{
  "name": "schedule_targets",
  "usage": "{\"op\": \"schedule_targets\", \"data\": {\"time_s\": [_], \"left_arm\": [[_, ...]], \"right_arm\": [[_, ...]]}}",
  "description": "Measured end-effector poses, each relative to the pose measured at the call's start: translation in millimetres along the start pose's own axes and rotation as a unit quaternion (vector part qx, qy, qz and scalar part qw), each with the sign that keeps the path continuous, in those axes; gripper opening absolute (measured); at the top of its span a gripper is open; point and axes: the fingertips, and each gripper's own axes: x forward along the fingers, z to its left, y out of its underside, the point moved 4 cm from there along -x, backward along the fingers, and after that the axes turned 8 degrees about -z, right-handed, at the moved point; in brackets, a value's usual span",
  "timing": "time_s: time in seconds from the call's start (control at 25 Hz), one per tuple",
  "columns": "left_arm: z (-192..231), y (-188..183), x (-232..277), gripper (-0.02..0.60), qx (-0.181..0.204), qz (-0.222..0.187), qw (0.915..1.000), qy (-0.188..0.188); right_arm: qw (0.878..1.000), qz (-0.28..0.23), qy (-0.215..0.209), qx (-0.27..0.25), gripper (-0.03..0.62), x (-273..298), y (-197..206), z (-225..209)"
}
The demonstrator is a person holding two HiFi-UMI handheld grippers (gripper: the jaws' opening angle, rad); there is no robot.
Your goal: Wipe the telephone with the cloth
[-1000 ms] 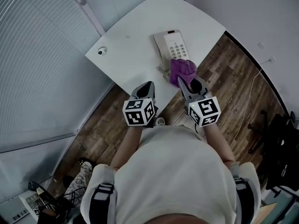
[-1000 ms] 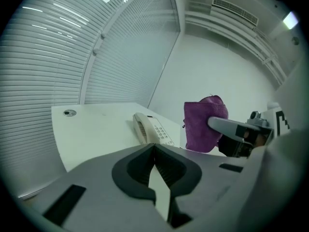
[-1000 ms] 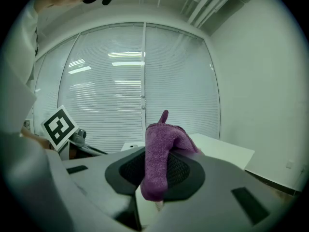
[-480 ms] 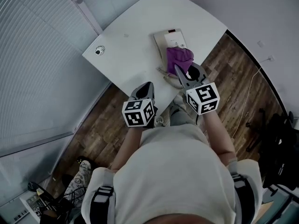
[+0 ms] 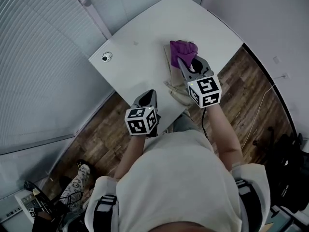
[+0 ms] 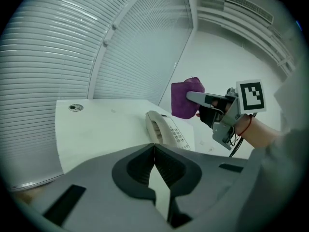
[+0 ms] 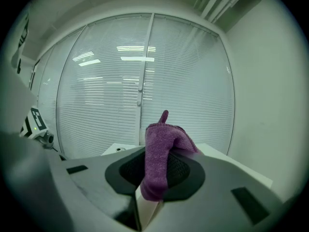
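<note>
A beige telephone [image 5: 169, 62] lies on the white table [image 5: 140, 47], its handset [image 5: 176, 94] toward me. My right gripper [image 5: 185, 63] hovers over the phone's far end, shut on a purple cloth [image 5: 184, 49] that hides most of the keypad. In the right gripper view the cloth [image 7: 158, 158] is pinched between the jaws of the right gripper [image 7: 153, 180] and sticks up. My left gripper [image 5: 150, 95] sits by the table's near edge, shut and empty. The left gripper view shows its closed jaws [image 6: 154, 151], the telephone [image 6: 165, 129], and the cloth [image 6: 183, 99] above it.
A small round cap [image 5: 106, 57] is set into the table's left corner. Slatted blinds [image 5: 38, 57] run along the left. Wood floor [image 5: 241, 91] with a white cable [image 5: 261, 98] lies to the right. Clutter [image 5: 34, 204] sits at the lower left.
My right gripper has carried the cloth away from me along the telephone, from its near end to its far end. The left gripper has stayed by the table's near edge.
</note>
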Motion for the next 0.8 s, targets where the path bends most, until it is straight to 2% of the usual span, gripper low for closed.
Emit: {"op": "schedule_targets", "data": {"time_s": [0.8], "left_arm": [[6.4, -4.2, 38.1, 0.021, -0.019, 0.016, 0.9996, -0.012]], "right_arm": [[1.000, 0.021, -0.003, -0.016, 0.086, 123.4, 19.6, -39.3]]}}
